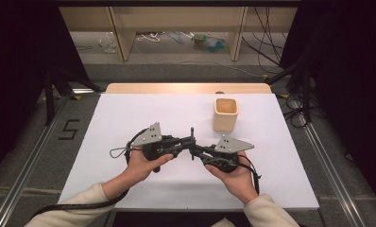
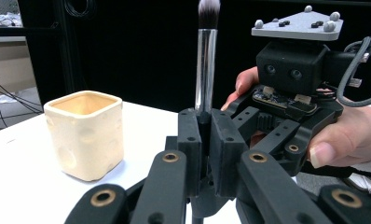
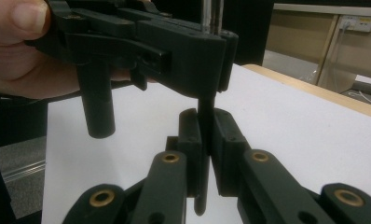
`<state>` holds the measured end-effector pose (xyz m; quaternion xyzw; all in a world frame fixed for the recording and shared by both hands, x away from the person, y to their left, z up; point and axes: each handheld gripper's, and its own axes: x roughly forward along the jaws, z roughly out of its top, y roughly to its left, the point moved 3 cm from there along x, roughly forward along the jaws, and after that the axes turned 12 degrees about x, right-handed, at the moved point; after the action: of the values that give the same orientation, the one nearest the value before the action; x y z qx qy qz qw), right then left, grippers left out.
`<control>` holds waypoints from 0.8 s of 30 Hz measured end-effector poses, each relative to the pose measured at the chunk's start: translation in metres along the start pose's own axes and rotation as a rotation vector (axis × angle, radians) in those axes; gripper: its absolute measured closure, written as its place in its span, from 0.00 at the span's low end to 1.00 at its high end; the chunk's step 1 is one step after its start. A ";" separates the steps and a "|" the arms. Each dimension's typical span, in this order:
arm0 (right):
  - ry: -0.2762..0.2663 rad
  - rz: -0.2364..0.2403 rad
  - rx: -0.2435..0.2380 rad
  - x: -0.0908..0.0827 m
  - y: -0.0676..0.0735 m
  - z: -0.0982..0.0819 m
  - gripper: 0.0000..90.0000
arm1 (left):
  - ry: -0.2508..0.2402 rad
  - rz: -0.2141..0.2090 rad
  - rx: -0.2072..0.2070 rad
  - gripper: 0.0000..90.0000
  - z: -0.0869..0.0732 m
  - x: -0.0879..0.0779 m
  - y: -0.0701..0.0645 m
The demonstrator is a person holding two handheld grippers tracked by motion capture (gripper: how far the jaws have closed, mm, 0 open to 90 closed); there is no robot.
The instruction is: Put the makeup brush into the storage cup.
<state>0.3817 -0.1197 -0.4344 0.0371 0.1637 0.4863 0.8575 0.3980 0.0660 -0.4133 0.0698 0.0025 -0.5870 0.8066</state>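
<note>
Gripping brush (image 2: 205, 65), both grippers

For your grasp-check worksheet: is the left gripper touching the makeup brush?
Touching. In the left gripper view, the left gripper has its jaws closed against the dark handle of the upright makeup brush, with no gap on either side.

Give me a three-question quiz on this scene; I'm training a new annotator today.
1. True or false: both tongs, left and right, are shut on the makeup brush.
2. What colour is the square cup?
3. The brush stands: A upright, B flat on the table, C inside the cup.

Key: 1 true; 2 cream; 3 A.
</note>
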 end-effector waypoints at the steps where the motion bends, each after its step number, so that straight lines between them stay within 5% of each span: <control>1: -0.001 0.000 0.000 0.000 0.000 0.000 0.93 | 0.000 0.000 0.001 0.93 0.000 0.000 0.000; 7: -0.004 -0.002 -0.002 0.000 0.000 0.000 0.94 | 0.001 0.009 -0.018 0.89 0.000 0.000 0.001; 10: -0.010 -0.012 0.001 -0.001 -0.003 0.001 0.93 | -0.001 0.022 -0.027 0.73 0.000 0.000 0.001; 14: -0.020 -0.024 0.011 -0.004 -0.006 0.002 0.93 | 0.019 0.049 0.015 0.49 0.002 -0.009 -0.001; 24: -0.012 -0.043 0.013 -0.008 -0.008 0.004 0.94 | 0.040 0.093 0.038 0.21 0.001 -0.031 -0.009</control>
<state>0.3861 -0.1305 -0.4303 0.0420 0.1623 0.4667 0.8684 0.3801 0.0922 -0.4104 0.0968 0.0043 -0.5474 0.8313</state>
